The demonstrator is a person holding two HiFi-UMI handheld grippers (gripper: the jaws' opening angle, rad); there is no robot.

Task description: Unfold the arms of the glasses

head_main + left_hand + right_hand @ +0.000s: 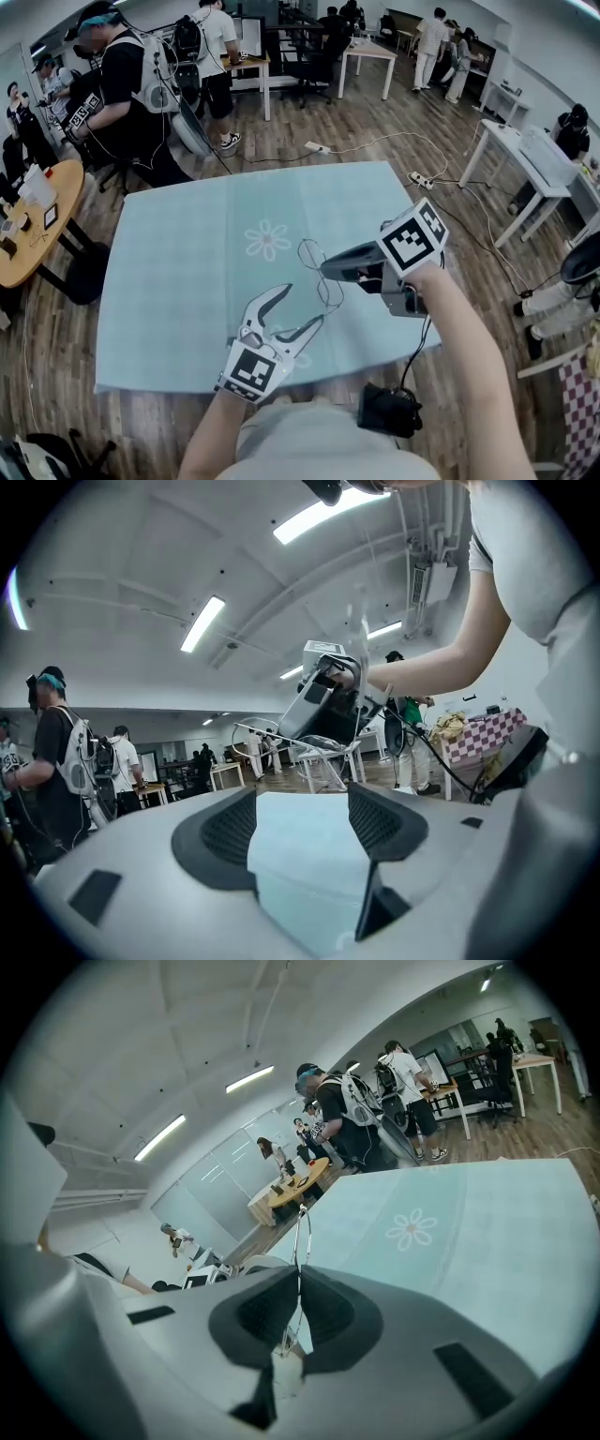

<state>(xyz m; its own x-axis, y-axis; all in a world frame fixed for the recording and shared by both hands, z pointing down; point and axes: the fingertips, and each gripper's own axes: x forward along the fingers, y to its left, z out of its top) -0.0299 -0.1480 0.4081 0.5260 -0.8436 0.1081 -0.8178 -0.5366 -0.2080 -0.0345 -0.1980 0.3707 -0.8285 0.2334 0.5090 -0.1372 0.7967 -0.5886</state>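
Note:
Thin wire-frame glasses (312, 253) hang above the light blue tablecloth (187, 281) near its front right. My right gripper (325, 269) reaches in from the right and is shut on the frame. In the right gripper view the wire of the glasses (302, 1232) runs up out of the closed pads (298, 1312). My left gripper (302, 305) sits lower and nearer the front edge, open, its tips just short of the glasses with nothing between them. In the left gripper view only cloth lies between the open jaws (305, 817), and the glasses (305, 750) hang ahead under the right gripper (323, 700).
A flower print (268, 239) marks the cloth's middle. A round wooden table (37, 225) stands left, white tables (525, 159) right. A power strip (419, 179) and cable lie on the floor behind. Several people stand at the back. A black box (389, 411) hangs at my waist.

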